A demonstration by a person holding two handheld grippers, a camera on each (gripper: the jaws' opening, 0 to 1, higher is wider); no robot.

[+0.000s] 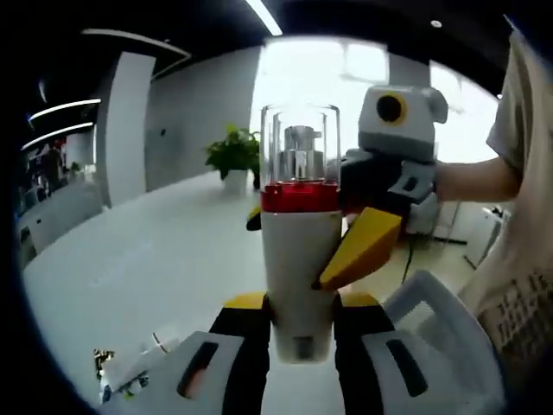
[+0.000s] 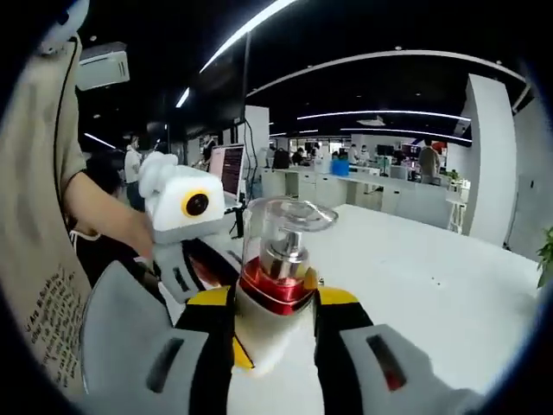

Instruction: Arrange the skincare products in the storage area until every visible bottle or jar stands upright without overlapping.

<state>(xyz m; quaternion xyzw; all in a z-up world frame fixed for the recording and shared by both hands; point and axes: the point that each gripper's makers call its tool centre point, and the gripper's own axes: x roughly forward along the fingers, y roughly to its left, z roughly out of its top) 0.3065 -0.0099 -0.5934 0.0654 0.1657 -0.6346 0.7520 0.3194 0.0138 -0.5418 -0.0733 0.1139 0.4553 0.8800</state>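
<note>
A skincare bottle (image 1: 300, 259) with a white body, a red band and a clear cap over a pump is held up above the table. My left gripper (image 1: 302, 304) is shut on its lower body, yellow pads on both sides. My right gripper (image 1: 289, 246) comes in from the right, its yellow fingers (image 1: 365, 246) clamping the bottle just under the red band. In the right gripper view the same bottle (image 2: 278, 268) points its clear cap away from me, between the pads of my right gripper (image 2: 276, 298). The left gripper (image 2: 212, 259) shows behind it at left.
A long white table (image 1: 147, 251) stretches away, with a potted plant (image 1: 232, 156) at its far end. Small items (image 1: 130, 372) lie near the lower left. A person's arm and beige shirt (image 1: 518, 251) are at right. Desks with a monitor (image 2: 227, 169) stand behind.
</note>
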